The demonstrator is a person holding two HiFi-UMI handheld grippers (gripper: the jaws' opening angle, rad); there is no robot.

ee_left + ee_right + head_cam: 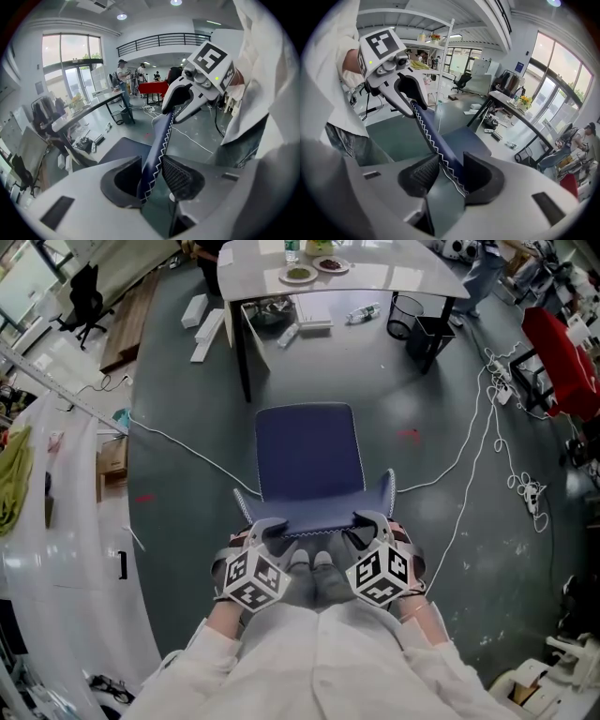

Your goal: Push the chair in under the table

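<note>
Centrally in the head view stands one chair (309, 460), navy blue, on the grey floor. Its seat front faces the top of the frame, and its backrest (314, 518) lies along the lower centre. The chair is not under the table: a strip of bare floor separates the seat front from the table legs.

Grippers: two, both on the top edge of the backrest.
- Left gripper (274, 526), lower left of centre. In the left gripper view the stitched backrest edge (157, 145) runs between the jaws, which stand at a narrow gap and clamp it from both sides.
- Right gripper (366, 521), lower right of centre. In the right gripper view the same edge (433, 140) passes between the jaws, which are likewise closed on it.
Each gripper carries one marker cube, and each is visible in the other's view, further along the backrest.

Table (394, 277): one, white top on black legs, at the upper centre. On it stand two plates (298, 275) and one bottle (292, 251). One black mesh bin (405, 315) stands below its right end. A white cable (469, 446) trails over the floor at the right.
</note>
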